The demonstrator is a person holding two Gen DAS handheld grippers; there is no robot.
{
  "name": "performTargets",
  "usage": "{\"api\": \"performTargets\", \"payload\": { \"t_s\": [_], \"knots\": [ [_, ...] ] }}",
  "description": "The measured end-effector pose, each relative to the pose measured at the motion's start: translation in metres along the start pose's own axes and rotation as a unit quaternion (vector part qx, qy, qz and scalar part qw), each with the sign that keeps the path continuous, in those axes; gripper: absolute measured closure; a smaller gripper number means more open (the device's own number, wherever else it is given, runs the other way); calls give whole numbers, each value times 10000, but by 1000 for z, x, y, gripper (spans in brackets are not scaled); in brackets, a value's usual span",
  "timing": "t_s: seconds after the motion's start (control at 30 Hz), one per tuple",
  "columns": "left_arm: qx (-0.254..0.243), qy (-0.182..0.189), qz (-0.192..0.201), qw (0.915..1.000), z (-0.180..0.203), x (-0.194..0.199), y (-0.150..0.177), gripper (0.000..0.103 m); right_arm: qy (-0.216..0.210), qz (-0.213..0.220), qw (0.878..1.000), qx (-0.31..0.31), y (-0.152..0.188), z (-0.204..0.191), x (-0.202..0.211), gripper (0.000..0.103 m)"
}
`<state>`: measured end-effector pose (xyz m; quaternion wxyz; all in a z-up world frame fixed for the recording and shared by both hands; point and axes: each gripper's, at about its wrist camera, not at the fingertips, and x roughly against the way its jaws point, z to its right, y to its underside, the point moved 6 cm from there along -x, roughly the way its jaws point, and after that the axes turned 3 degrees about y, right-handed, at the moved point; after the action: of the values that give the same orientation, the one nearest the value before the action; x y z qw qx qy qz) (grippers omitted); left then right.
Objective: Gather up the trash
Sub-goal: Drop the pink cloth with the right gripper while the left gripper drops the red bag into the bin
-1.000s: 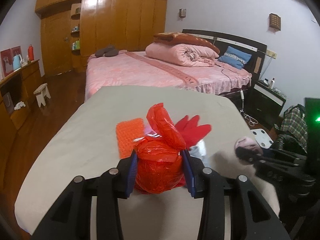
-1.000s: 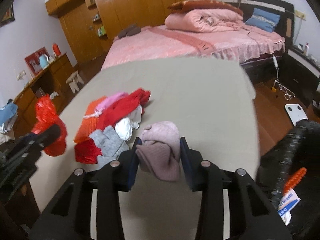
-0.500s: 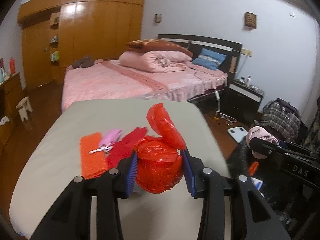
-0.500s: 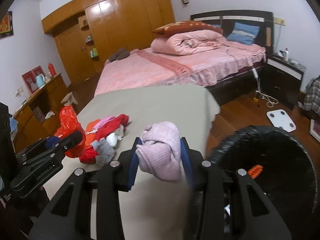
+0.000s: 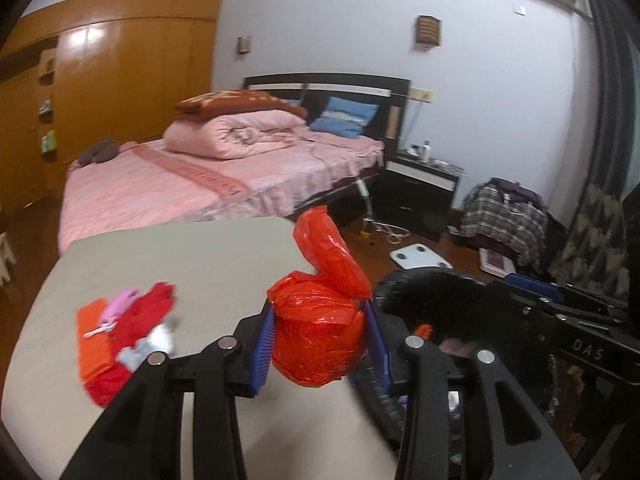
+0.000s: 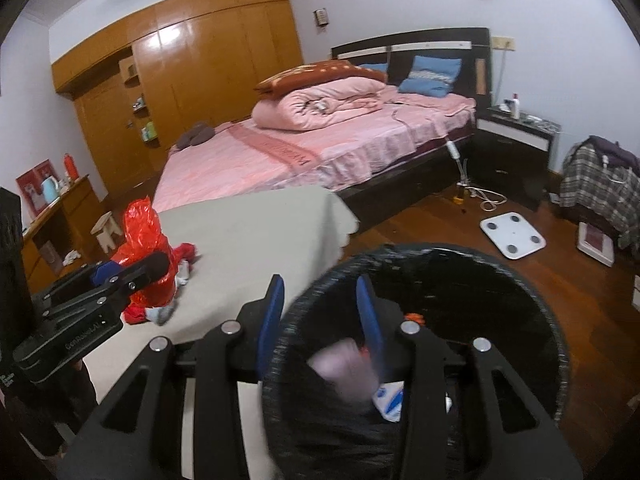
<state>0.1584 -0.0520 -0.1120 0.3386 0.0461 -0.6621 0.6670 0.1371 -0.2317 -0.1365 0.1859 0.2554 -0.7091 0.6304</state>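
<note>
Pink-covered bed (image 6: pixel 320 148) against the far wall, wooden wardrobe (image 6: pixel 192 68) to its left. Nearer, a beige-covered table (image 5: pixel 192 264), with a heap of red, orange and pink clothes (image 5: pixel 120 328) lying on its left part. Off the table's right edge, on the wooden floor, a black bin (image 6: pixel 420 344) with a dark liner. White scale (image 6: pixel 513 235) flat on the floor beyond the bin. Left gripper (image 5: pixel 320 344) clenched around a red plastic bag (image 5: pixel 320 340), bag squeezed between the blue pads, held above the table's edge, just beside the bin. Right gripper (image 6: pixel 320 320) over the bin's mouth, jaws closing with nothing between them. Blurred pink cloth (image 6: pixel 344 368) below, inside the bin.
</note>
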Motion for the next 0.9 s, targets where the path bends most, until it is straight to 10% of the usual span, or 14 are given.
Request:
{"api": "performTargets", "payload": {
  "t_s": [0.2, 0.27, 0.5, 0.63, 0.9],
  "knots": [
    [-247, 334, -165, 9990, 39, -18, 3, 62, 373, 17, 9989, -282, 11, 43, 8, 68],
    [-308, 412, -221, 9984, 49, -24, 4, 62, 522, 86, 9979, -378, 13, 54, 14, 45],
    [-548, 719, -273, 9955, 89, -44, 2, 61, 950, 286, 9932, -611, 18, 96, 32, 26],
    [-654, 966, -282, 9928, 112, -56, 2, 36, 1220, 379, 9895, -683, 20, 116, 44, 16],
    [-708, 1020, -343, 9917, 120, -62, 8, 23, 1477, 500, 9837, -890, 22, 136, 59, 9]
  ]
}}
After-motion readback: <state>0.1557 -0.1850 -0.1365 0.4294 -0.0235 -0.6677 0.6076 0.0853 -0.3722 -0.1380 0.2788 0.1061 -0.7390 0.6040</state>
